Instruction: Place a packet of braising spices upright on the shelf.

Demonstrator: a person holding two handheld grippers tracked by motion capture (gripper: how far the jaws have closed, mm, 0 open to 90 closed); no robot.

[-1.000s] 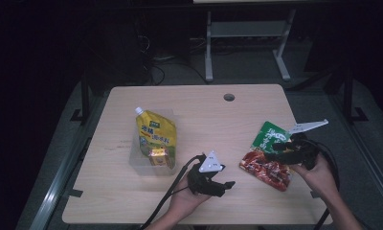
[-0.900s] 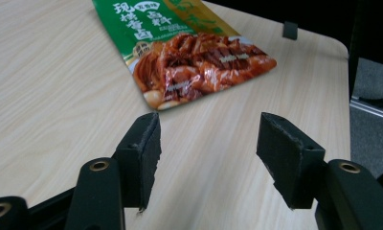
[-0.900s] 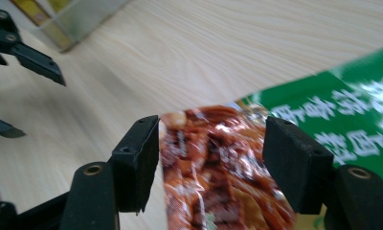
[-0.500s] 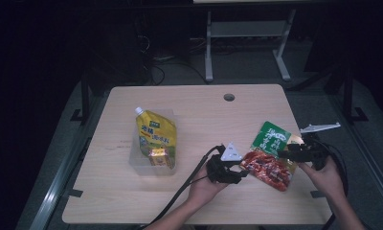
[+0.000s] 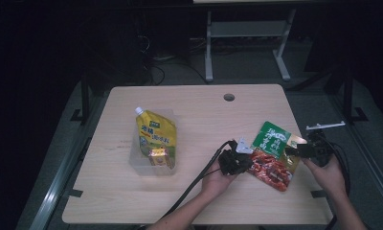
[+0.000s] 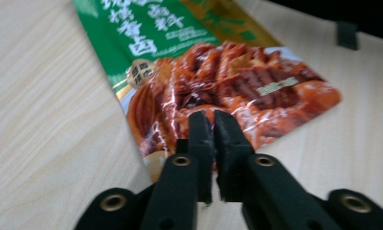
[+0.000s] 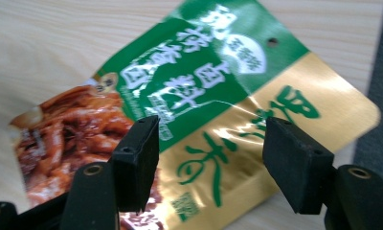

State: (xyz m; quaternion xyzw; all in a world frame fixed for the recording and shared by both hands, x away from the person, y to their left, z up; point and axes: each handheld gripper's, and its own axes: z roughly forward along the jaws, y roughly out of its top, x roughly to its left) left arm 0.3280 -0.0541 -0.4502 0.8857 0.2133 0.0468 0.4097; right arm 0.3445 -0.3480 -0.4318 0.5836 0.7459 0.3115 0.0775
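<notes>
On the worktop (image 5: pixel 194 110) there are two packets: one green and red food pouch (image 5: pixel 274 154) and one yellow spout pouch (image 5: pixel 155 136), which lies in a single clear tray (image 5: pixel 138 165). There are two tongs. The left tongs (image 5: pixel 246 163) are at the left edge of the food pouch, and in the left gripper view their jaws are almost closed, with only a thin gap, over the red printed part (image 6: pixel 228 91); I cannot tell if they pinch the foil. The right tongs (image 5: pixel 295 151) are wide open over the gold corner (image 7: pixel 275 129) of the same pouch.

Compared with half a second ago, the left tongs have come closer to the pouch edge; the pouch itself lies where it was.

The food pouch is near the right edge of the worktop. The middle of the worktop, between the tray and the pouch, is free wood.
</notes>
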